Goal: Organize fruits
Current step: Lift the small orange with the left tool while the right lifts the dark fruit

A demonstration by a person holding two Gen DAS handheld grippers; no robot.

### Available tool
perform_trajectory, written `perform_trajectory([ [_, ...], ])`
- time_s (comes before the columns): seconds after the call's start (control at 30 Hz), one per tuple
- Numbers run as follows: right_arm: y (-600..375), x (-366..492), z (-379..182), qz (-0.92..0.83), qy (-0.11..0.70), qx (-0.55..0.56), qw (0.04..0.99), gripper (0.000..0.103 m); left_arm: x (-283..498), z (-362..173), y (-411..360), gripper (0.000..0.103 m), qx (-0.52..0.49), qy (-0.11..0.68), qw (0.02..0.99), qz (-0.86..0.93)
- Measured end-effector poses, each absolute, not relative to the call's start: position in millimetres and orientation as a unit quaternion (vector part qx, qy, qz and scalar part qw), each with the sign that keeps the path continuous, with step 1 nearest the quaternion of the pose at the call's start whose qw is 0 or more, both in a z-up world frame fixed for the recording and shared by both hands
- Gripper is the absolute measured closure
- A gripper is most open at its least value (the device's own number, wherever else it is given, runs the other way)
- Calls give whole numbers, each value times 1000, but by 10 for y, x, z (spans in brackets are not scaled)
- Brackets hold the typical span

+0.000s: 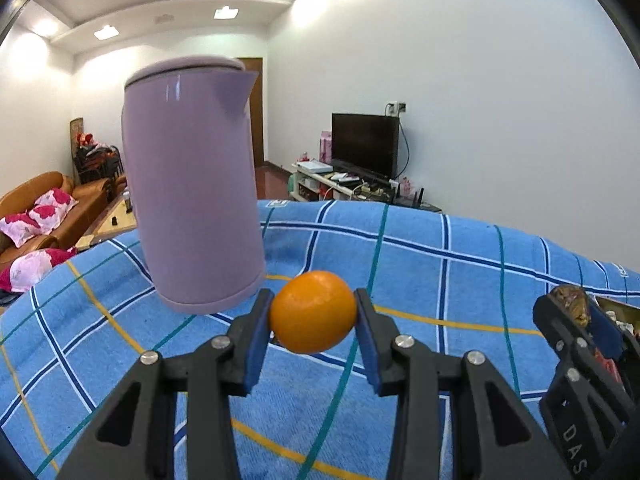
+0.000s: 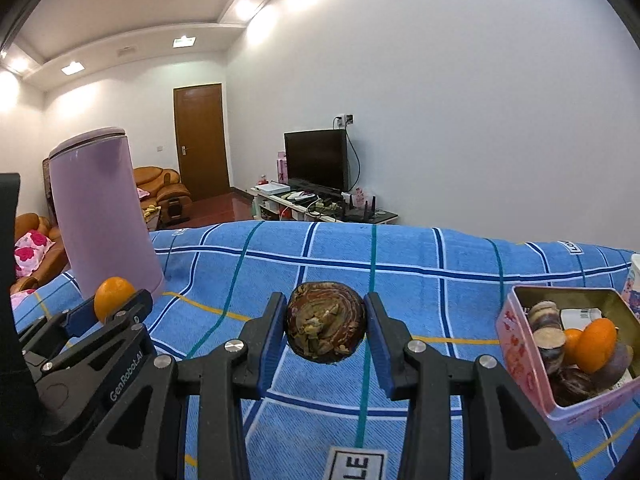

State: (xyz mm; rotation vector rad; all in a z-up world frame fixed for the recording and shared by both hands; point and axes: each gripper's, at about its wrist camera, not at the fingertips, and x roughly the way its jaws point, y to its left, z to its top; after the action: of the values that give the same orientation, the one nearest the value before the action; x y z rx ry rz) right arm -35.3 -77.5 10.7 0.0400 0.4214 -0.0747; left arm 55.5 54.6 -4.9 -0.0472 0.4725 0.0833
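Risk lies in the carry: left gripper [image 1: 314,312] clamps an orange [image 1: 313,312] and right gripper [image 2: 326,324] a brown fruit [image 2: 326,322] above the blue cloth [image 2: 400,248], either could slip before reaching the pink tin [image 2: 520,360] at right.

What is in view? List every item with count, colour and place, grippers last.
orange: one, orange, held off the cloth in the left gripper.
brown round fruit: one, dark brown, held in the right gripper.
tin box: one, pink, on the cloth at right, holding oranges and dark fruits.
kettle: one, lilac, lid on, standing on the cloth at left.
checked cloth: one, blue, covering the table.
television: one, black, by the far wall.
sofa: brown, far left, with pink cushions.
left gripper: black, blue pads, shut on the orange.
right gripper: black, blue pads, shut on the brown fruit.
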Motion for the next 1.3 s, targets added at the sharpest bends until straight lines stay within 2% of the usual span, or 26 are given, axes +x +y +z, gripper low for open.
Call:
perform_trajectory([
  [1.3, -1009, -807, 144, -44, 209, 16, 977, 61, 105, -1, 265, 62, 6, 217, 976, 15],
])
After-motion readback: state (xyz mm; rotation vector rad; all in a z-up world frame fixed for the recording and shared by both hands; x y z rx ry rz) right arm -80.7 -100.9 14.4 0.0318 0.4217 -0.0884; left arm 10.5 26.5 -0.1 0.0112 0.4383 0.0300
